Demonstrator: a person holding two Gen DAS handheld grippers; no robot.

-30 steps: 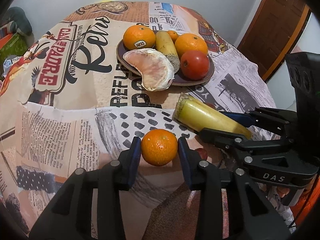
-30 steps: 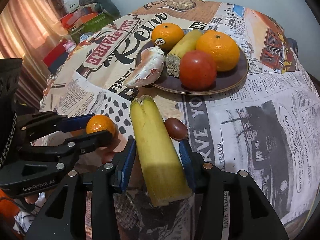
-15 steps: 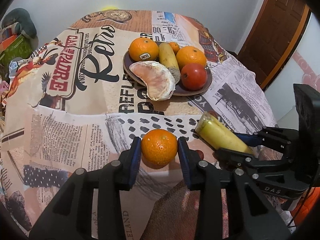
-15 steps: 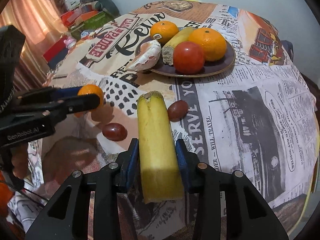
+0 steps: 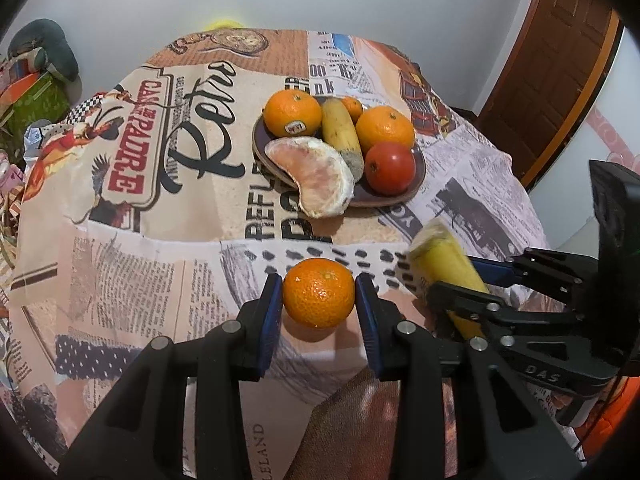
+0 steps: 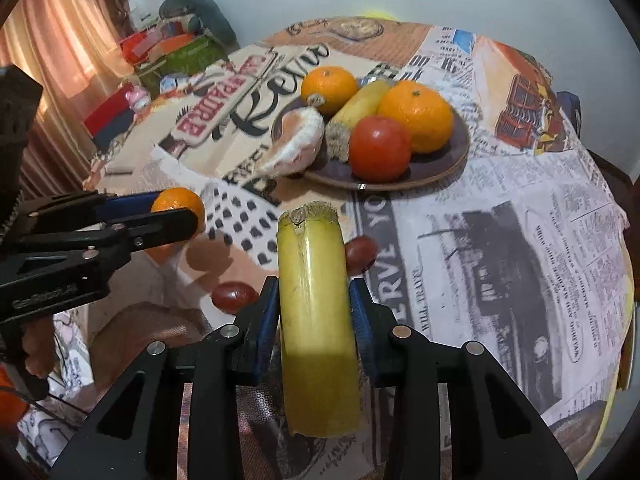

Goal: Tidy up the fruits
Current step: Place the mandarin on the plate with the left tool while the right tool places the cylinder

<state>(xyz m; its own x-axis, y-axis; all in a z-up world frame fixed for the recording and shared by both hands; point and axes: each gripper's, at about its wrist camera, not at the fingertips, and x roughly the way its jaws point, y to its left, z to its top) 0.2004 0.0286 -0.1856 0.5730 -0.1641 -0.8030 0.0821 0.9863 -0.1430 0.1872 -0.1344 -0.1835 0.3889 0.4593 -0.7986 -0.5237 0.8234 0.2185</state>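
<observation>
The round table under a newspaper-print cloth [image 5: 120, 272] carries, toward its far edge, a dark brown round plate [image 6: 452, 160] already crowded with oranges, a red tomato [image 6: 380, 148], a banana piece and a peeled pink citrus segment [image 5: 312, 176]. The plate lies straight ahead of both claws, across the cloth. The right gripper [image 6: 314, 312] is clenched on a pale yellow cut banana length [image 6: 316, 320], its long axis pointing at the plate; the left gripper [image 5: 319, 300] is clamped on a small round orange mandarin [image 5: 319, 298]. Both hang above the near edge, the right seemingly a touch nearer. Two small dark red fruits [image 6: 235, 297] remain on the cloth. Compared with a second ago, both loads sit higher and farther back from the plate.
</observation>
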